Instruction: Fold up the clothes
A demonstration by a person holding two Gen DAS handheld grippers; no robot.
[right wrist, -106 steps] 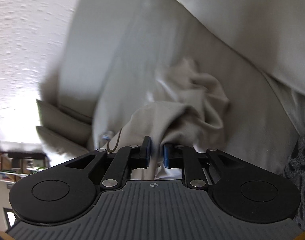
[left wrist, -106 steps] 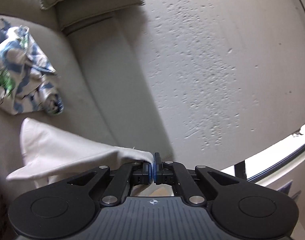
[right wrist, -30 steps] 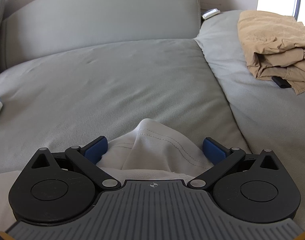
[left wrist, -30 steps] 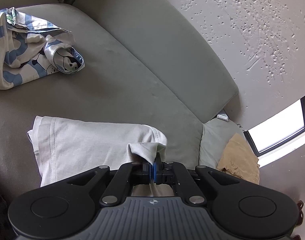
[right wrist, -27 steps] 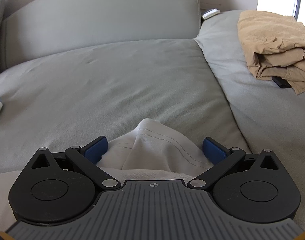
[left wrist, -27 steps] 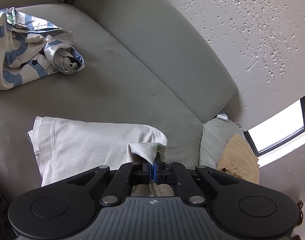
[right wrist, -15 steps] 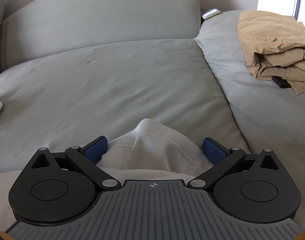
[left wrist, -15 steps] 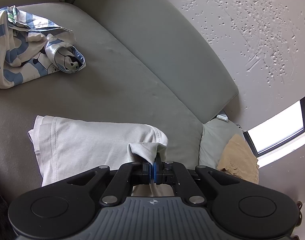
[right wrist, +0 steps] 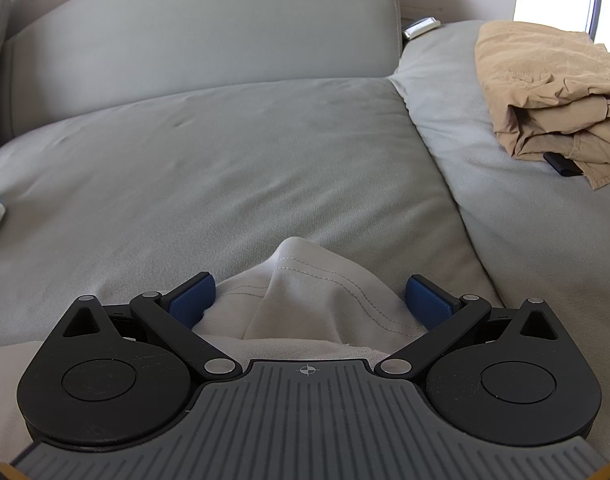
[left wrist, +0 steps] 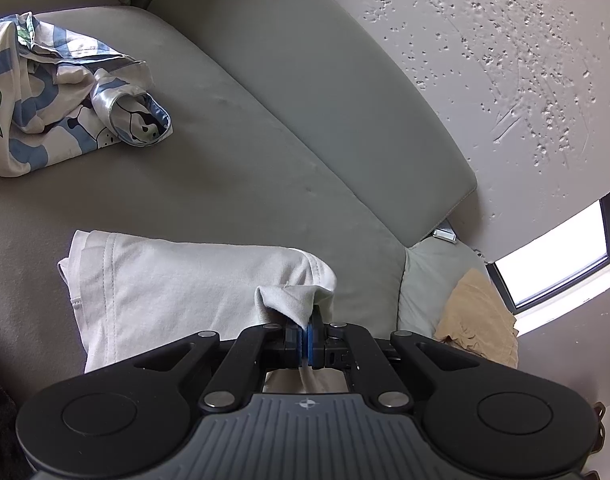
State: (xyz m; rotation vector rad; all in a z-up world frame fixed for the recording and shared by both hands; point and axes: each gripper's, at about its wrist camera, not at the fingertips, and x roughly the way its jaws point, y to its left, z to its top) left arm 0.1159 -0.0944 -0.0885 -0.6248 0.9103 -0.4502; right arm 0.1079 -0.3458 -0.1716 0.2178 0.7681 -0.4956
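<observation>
A white T-shirt (left wrist: 165,280) lies flat on the grey sofa seat (left wrist: 245,160). My left gripper (left wrist: 308,342) is shut on a corner of it and holds that corner slightly raised. In the right wrist view a hemmed fold of the same shirt (right wrist: 305,292) humps up between the wide-open fingers of my right gripper (right wrist: 309,300), which grips nothing. A crumpled blue and white patterned garment (left wrist: 61,108) lies on the seat at the far left.
Folded tan clothing (right wrist: 545,92) lies on the right cushion (right wrist: 525,220), also showing in the left wrist view (left wrist: 477,320). The sofa backrest (right wrist: 205,40) stands behind, with a textured wall (left wrist: 505,60) and a bright window (left wrist: 557,256).
Since 3.5 s ago the shirt came down flat on the seat and my right gripper opened and let go. Over the last second almost nothing has moved.
</observation>
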